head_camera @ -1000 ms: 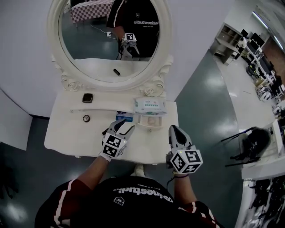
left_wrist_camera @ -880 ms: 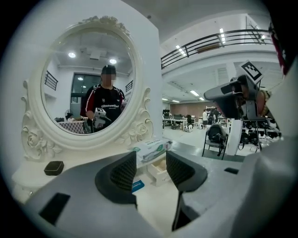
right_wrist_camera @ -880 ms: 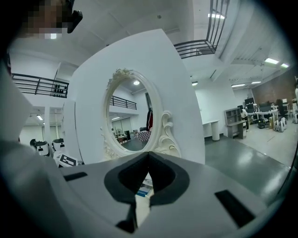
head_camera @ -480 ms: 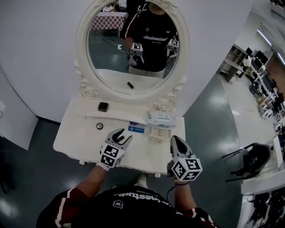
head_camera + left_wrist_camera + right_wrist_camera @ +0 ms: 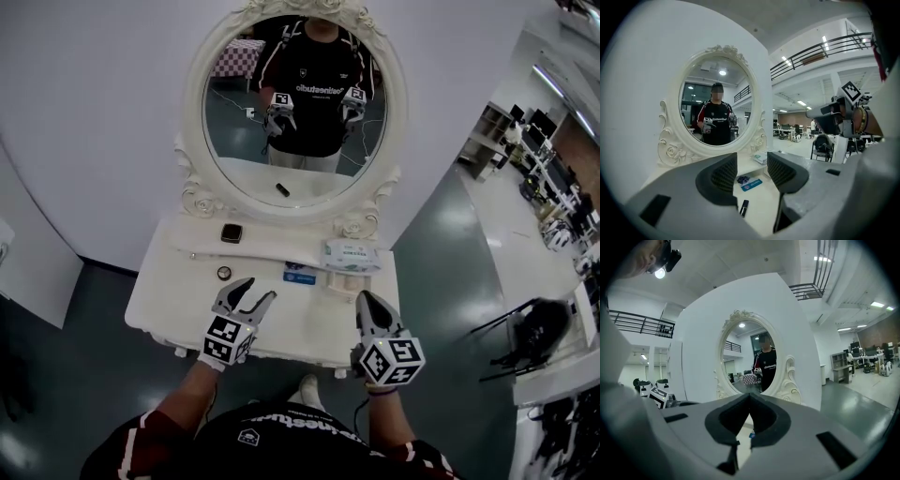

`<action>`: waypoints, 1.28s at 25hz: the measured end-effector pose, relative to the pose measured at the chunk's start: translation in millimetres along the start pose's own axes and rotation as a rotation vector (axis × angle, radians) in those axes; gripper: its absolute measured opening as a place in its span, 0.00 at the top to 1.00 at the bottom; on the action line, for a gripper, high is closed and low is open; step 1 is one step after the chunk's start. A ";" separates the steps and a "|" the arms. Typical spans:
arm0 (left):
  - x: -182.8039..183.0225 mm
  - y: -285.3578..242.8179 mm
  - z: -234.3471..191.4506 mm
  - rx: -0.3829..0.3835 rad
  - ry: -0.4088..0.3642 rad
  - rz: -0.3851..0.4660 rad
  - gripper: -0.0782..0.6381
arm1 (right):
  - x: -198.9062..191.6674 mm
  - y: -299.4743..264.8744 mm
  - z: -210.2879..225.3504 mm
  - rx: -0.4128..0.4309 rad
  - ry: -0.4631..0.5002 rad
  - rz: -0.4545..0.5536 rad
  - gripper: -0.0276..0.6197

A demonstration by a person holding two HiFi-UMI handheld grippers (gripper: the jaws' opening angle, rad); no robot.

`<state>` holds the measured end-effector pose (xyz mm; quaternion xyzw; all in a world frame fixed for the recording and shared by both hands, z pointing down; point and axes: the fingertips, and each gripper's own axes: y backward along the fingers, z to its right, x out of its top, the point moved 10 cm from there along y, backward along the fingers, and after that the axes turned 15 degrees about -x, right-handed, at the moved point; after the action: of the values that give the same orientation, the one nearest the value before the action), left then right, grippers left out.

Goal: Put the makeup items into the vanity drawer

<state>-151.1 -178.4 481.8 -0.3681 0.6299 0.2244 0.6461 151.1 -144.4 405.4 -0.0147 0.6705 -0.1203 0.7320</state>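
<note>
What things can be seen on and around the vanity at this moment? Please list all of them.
vanity table: one, white, centre
mirror: one, oval, white carved frame, behind the table
wipes pack: one, white-green, back right
blue packet: one, middle
square compact: one, dark, back left
round item: one, small, left
black tube: one, below the left jaws
left gripper: open, empty, front edge
right gripper: shut, empty, front right

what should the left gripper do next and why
Probably ease the left gripper forward and down to the small dark tube: its jaws are open and empty, and the tube lies on the vanity top just ahead of them.
</note>
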 end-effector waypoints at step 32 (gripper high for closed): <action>84.5 102.4 6.7 0.130 -0.073 0.246 0.88 | 22.5 41.1 -52.6 -0.020 -0.003 0.115 0.95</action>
<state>-214.9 -123.7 378.9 -0.2370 0.6596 0.2737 0.6587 107.4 -101.6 370.7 0.0164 0.6704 -0.0711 0.7384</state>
